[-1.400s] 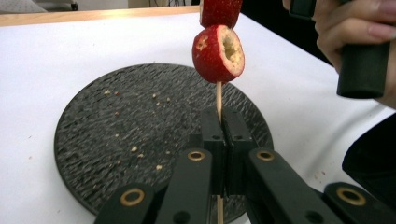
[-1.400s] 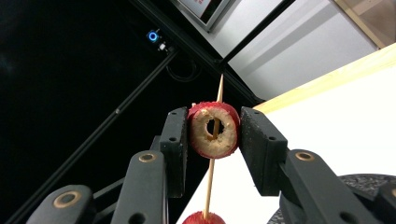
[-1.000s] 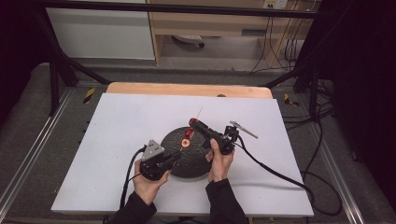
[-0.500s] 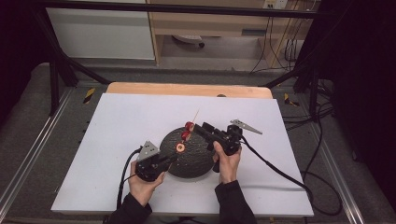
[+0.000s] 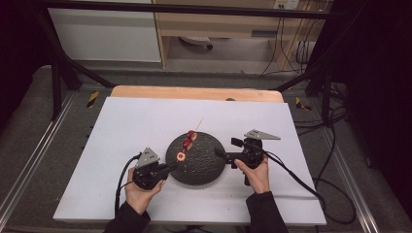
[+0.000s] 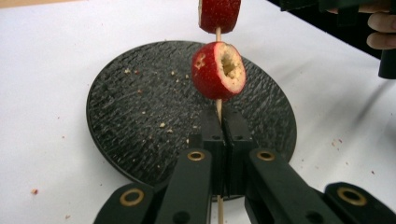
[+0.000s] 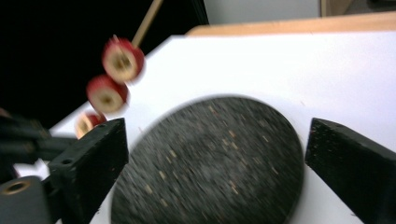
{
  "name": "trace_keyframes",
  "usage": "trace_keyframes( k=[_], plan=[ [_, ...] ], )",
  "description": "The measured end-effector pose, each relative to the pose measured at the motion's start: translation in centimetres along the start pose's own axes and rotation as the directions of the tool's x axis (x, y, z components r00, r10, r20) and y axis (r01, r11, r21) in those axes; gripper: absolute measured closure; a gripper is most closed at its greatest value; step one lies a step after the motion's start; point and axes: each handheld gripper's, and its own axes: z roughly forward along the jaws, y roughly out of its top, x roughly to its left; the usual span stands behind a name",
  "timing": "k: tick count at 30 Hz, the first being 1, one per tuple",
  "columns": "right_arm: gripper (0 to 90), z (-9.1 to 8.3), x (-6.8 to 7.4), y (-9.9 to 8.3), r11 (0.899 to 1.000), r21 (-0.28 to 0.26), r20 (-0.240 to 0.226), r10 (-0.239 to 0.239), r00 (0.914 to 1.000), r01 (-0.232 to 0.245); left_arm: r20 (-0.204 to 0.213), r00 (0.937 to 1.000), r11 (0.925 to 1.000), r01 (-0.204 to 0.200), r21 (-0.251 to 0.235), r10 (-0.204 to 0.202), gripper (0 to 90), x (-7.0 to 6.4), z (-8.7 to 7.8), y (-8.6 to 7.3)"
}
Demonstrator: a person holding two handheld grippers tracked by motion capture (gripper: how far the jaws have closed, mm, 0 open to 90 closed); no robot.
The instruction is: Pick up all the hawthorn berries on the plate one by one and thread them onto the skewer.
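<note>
left gripper clamps a wooden skewer of red fruit slices above a black round plate; right gripper stands wide open.

in the left gripper view the jaws are pressed together at the lower middle of the frame with the skewer rising between them, one red slice at centre and another at the top edge. in the high view the skewer slants over the plate's upper left part, the left gripper at the plate's left rim, the right gripper at its right rim. the white table lies under all of it.
</note>
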Motion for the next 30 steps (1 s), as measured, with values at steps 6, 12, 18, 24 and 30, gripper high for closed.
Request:
trace_keyframes(
  k=[6,12,18,24,30],
  plan=[
    [0.8,-1.6,-1.5,-1.5,0.994,0.078,0.046,-0.075,0.9962,0.071,0.009,0.9999,0.9993,-0.008,0.035,0.008,88.6,0.3,-0.1,0.1],
    [0.5,-3.2,-2.6,-2.8,0.988,0.119,0.061,-0.106,0.9924,0.099,0.007,0.9997,0.9976,-0.023,0.065,0.022,88.6,0.7,-0.2,0.5],
    [0.5,-4.8,-3.9,-4.3,0.978,0.159,0.071,-0.147,0.9865,0.135,-0.002,0.9992,0.9938,-0.039,0.104,0.04,88.5,1.0,-0.1,1.5],
    [0.8,-5.8,-4.9,-5.8,0.973,0.193,0.1,-0.151,0.9834,0.13,-0.01,0.9984,0.9873,-0.053,0.15,0.055,88.5,1.3,0.3,2.3],
    [0.9,-6.8,-5.3,-6.6,0.969,0.205,0.12,-0.165,0.979,0.138,-0.012,0.9983,0.9803,-0.054,0.19,0.058,88.5,1.6,1.2,2.7]
  ],
)
